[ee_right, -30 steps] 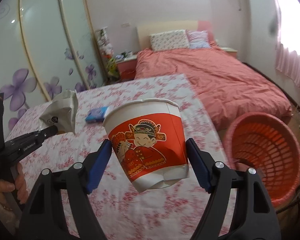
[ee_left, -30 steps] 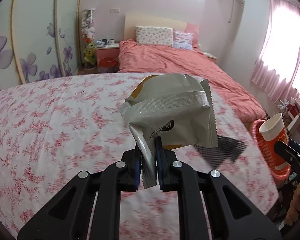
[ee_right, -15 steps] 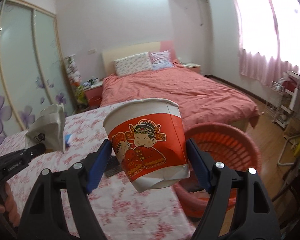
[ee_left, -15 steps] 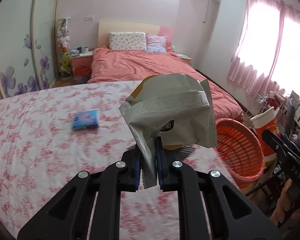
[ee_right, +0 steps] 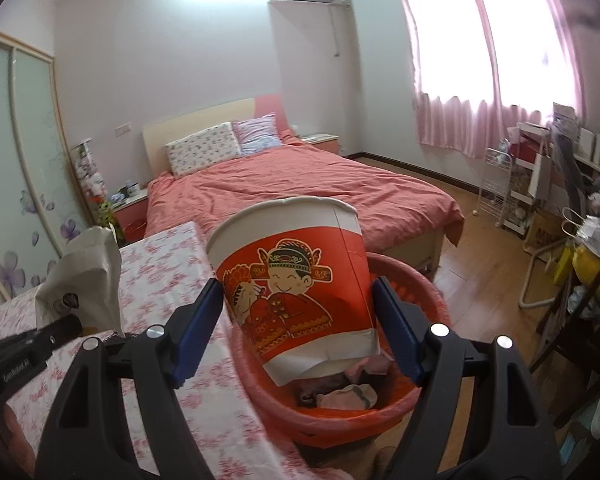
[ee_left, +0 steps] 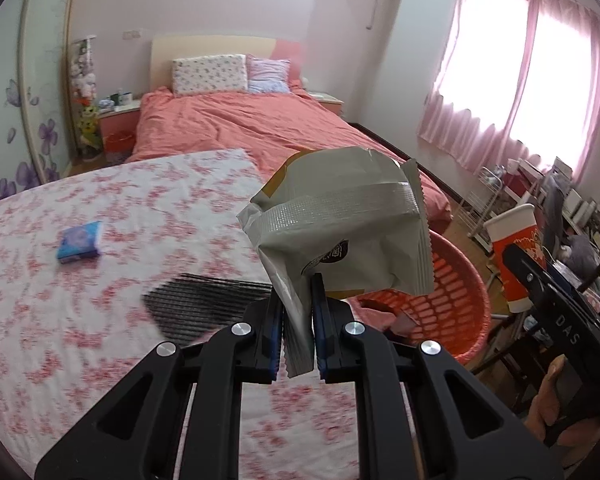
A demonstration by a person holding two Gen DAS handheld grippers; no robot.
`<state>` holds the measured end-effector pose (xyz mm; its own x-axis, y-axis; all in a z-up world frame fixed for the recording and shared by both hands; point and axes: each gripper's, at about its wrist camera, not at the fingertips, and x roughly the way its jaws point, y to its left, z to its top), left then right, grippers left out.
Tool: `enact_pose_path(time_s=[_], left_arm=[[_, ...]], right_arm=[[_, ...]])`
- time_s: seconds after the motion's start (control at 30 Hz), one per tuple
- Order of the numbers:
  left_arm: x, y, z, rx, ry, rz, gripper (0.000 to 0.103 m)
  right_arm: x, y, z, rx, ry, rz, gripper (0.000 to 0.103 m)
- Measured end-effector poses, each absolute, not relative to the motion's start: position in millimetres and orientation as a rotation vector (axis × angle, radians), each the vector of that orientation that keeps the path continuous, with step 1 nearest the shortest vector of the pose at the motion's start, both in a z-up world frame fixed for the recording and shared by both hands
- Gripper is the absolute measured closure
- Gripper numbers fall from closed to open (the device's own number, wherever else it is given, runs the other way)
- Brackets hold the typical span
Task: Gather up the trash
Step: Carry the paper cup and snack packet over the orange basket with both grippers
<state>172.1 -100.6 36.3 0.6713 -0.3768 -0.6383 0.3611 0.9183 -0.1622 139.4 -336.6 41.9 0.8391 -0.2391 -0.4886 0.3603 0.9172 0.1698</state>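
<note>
**Both hands full, swung round to the basket**

A second ago the red basket (ee_right: 380,420) sat at the right edge of my views; now it lies low centre, under my load. My right gripper (ee_right: 298,328) clamps the noodle cup (ee_right: 296,276) by its sides, tilted, above the rim, ready to drop. My left gripper (ee_left: 296,332) pinches the grey wrapper (ee_left: 340,224) by its bottom seam, beside the basket. Left on the floral tablecloth (ee_left: 100,320): a blue packet (ee_left: 80,242) and a black comb-like thing (ee_left: 204,304). Beyond, the pink bed (ee_right: 300,184) and curtains (ee_right: 480,60).
</note>
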Motion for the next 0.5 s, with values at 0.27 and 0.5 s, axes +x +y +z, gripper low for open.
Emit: enact_pose_path(time_s=[0.27, 0.5], left_arm=[[173.6, -136.6, 25.2, -0.005, 0.756, -0.46, 0.09], [175.5, -158.9, 14.7, 0.002, 0.788, -0.495, 0.09]], right_arm=[[142.1, -365.2, 26.5, 0.301, 0.483, -0.353, 0.029], [148.9, -374.8, 17.1, 0.325, 0.49, -0.36, 0.028]])
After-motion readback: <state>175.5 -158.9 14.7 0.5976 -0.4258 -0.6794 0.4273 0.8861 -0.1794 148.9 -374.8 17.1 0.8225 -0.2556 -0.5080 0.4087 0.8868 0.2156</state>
